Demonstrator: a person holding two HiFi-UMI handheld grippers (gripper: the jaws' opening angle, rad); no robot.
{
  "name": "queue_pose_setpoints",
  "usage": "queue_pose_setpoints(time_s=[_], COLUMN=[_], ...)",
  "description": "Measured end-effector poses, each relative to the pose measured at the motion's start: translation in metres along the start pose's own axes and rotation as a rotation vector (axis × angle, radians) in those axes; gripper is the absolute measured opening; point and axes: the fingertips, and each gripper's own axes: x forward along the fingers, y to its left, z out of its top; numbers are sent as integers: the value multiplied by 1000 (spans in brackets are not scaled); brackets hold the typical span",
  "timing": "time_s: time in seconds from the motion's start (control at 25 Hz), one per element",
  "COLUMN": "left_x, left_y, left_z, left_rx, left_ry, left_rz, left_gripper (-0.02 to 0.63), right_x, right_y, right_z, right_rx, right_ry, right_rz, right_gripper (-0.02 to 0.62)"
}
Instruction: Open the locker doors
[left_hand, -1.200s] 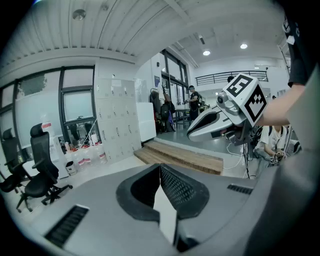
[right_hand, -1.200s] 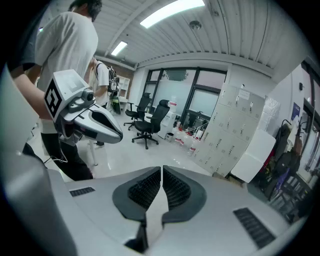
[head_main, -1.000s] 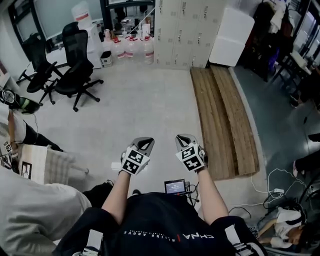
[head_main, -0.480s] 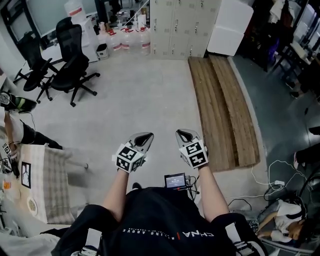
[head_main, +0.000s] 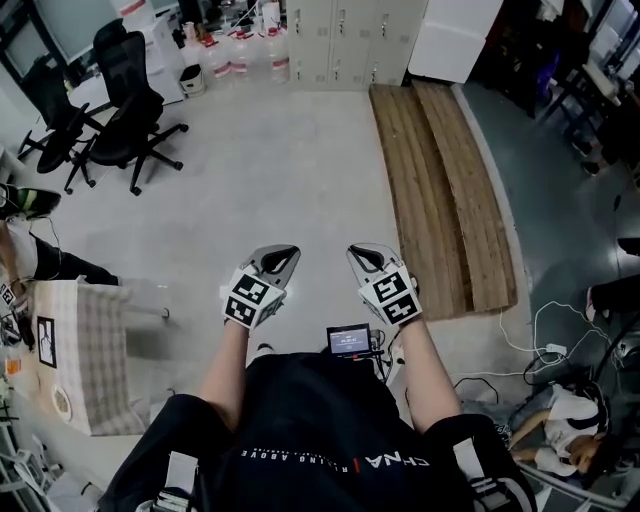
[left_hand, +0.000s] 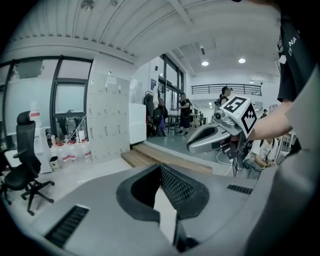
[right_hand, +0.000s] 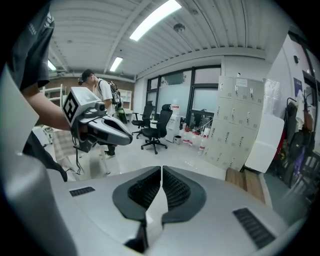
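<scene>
Facing distant lockers (head_main: 345, 45) across grey floor (head_main: 290, 170), left gripper (head_main: 280, 256) and right gripper (head_main: 365, 254) jaws together.

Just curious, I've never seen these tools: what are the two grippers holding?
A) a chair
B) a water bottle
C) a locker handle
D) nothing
D: the left gripper and right gripper both have their jaws shut on nothing, far from the lockers.

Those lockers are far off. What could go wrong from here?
The wooden planks lie on the floor toward the lockers; a foot might catch their edge. The water bottles beside the lockers could be knocked over. The left gripper and right gripper both have jaws shut, so a handle might only get bumped.
</scene>
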Motion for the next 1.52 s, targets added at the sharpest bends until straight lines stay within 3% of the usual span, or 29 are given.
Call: queue_pose_setpoints(time_s=[0.24, 0.44, 0.68, 1.08, 1.24, 1.52], left_x=[10, 27, 83, 168, 194, 237], left_y=[14, 49, 126, 295, 339, 408], left_z=[-2, -13, -6, 33, 39, 60], left_rx=[-19, -106, -72, -62, -51, -38], left_ry=[7, 13, 20, 56, 69, 61], left_rz=[60, 65, 48, 3, -74, -133], left_gripper=[18, 18, 20, 20, 20, 20], right_x=[9, 32, 99, 226, 268, 341], right_y=[-30, -55, -111, -204, -238, -279], right_z=[-6, -2, 4, 79, 98, 124], right_rx=[14, 86, 144, 266, 289, 351], right_ry=[6, -3, 37, 67, 62, 74], right_rz=[-50, -49, -77, -135, -182, -191], right_gripper=[38, 38, 38, 38, 38, 38])
